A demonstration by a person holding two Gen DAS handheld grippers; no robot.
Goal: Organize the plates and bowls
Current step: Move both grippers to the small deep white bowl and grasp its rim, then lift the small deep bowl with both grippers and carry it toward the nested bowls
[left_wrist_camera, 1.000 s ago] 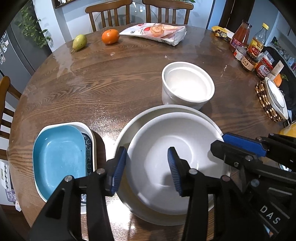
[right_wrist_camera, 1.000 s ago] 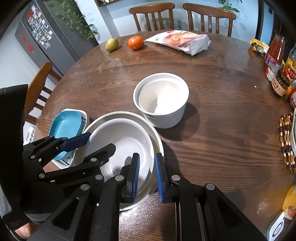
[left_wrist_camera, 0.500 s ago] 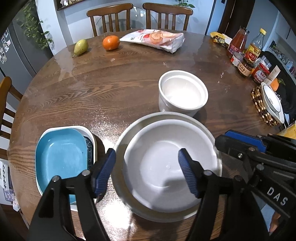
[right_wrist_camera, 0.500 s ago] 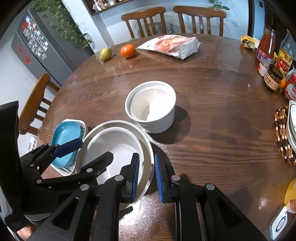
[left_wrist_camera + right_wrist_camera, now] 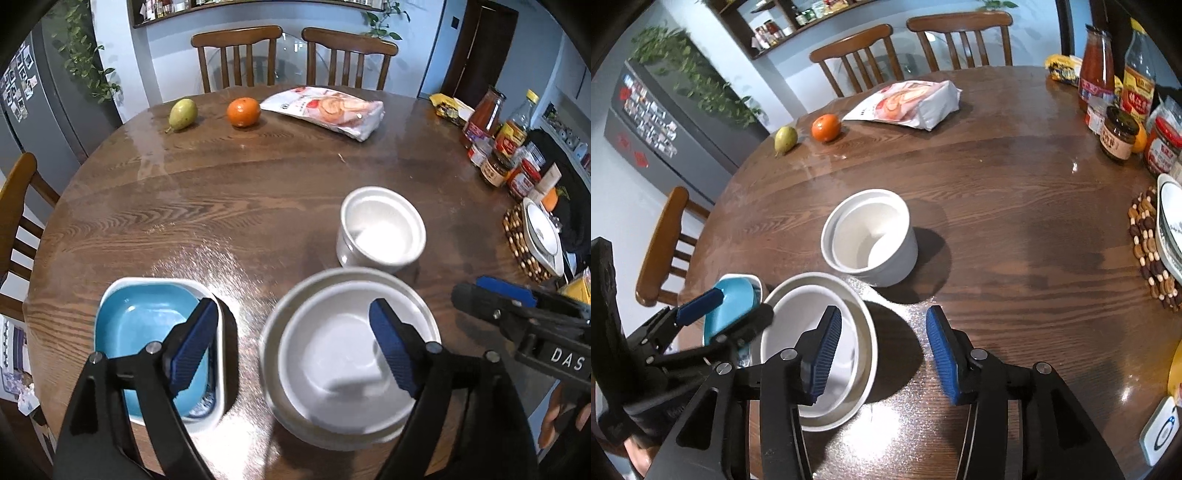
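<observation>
Right wrist view: both claws, left claw (image 5: 288, 343) and right claw (image 5: 882, 354), are opening, empty, over the nested white bowls (image 5: 816, 350); a careless drop could clip the deep bowl (image 5: 871, 236) just beyond.

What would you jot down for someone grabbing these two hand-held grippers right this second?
Left gripper: jaws opening, nothing between the pads, above the dishes.
Right gripper: jaws opening, nothing gripped; one pad hangs over the nested white bowls' rim.
Dishes: white bowl sits inside a larger white bowl at the near table edge. Blue dish sits in a white rectangular dish beside them. Deep white bowl stands alone, farther in.
Done: two nested pairs.
Left: probably the deep white bowl, maybe stacked with the others.
</observation>
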